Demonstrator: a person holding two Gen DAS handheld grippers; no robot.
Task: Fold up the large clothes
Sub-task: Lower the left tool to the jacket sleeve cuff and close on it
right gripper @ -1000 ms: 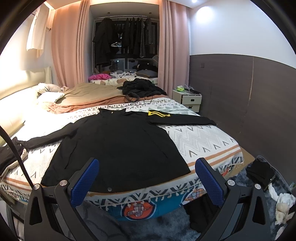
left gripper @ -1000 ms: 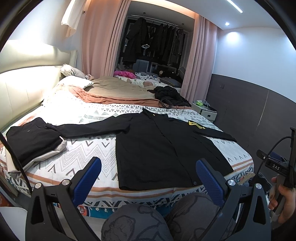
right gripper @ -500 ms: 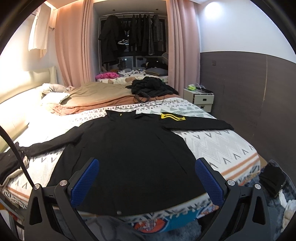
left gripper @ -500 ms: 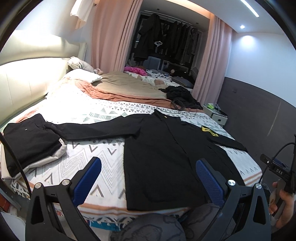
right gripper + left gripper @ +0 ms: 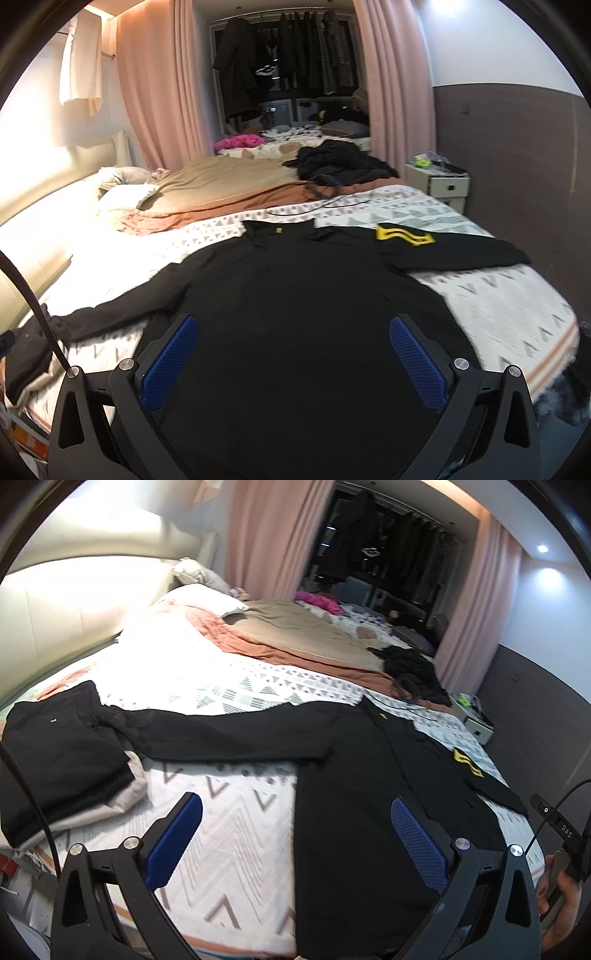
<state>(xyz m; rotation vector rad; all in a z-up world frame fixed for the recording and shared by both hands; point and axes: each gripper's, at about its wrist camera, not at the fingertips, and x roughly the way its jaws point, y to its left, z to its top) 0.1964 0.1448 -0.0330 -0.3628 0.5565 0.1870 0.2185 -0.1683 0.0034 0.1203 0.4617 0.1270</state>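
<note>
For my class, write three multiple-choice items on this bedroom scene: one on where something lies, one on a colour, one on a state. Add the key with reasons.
1. Where does the folded black garment lie?
A. on the nightstand
B. on the bed beyond the spread shirt's sleeve end
C. on the floor

2. What colour is the emblem on the spread long-sleeved black shirt?
A. yellow
B. red
C. white

3. How do the left gripper and right gripper stand?
A. both shut on cloth
B. one open
C. both open, empty

Key: B, it lies past the cuff; A, the stripes are yellow; C, blue pads stand apart.
</note>
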